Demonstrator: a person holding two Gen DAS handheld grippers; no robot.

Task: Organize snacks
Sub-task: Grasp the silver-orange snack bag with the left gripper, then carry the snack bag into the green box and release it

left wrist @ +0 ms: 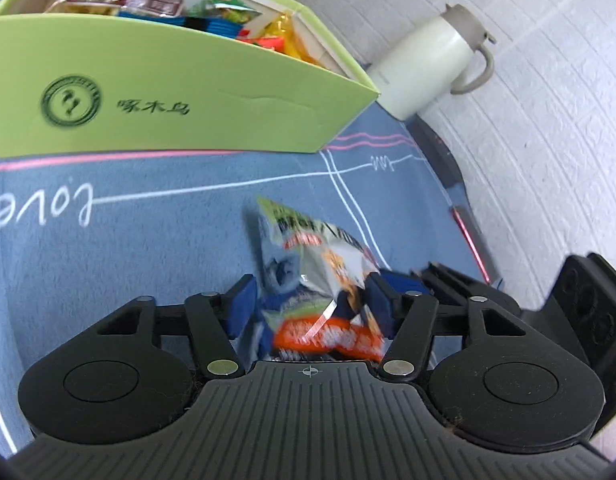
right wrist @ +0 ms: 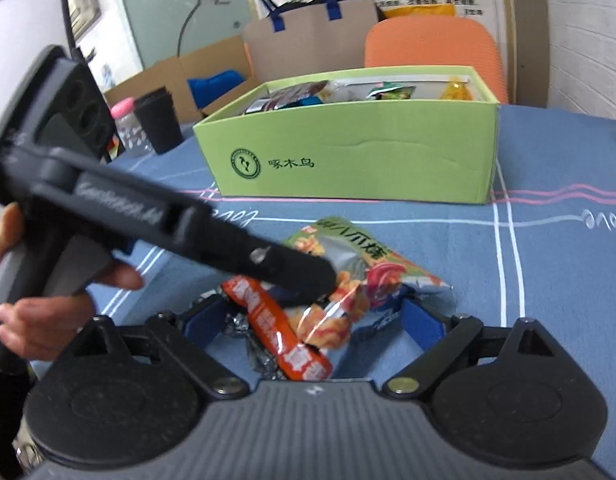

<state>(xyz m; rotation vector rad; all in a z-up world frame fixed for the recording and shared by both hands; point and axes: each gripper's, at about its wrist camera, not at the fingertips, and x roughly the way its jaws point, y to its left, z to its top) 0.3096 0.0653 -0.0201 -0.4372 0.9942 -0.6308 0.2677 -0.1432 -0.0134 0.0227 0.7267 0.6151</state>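
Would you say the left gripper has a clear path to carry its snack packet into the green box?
Probably yes: the left gripper is shut on the snack packet, and only bare tablecloth lies before the open-topped green box, though it must lift over the wall.

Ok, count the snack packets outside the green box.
2: a silver-green bag on the blue cloth in front of the green box, and an orange packet against its near side. More may hide beneath them.
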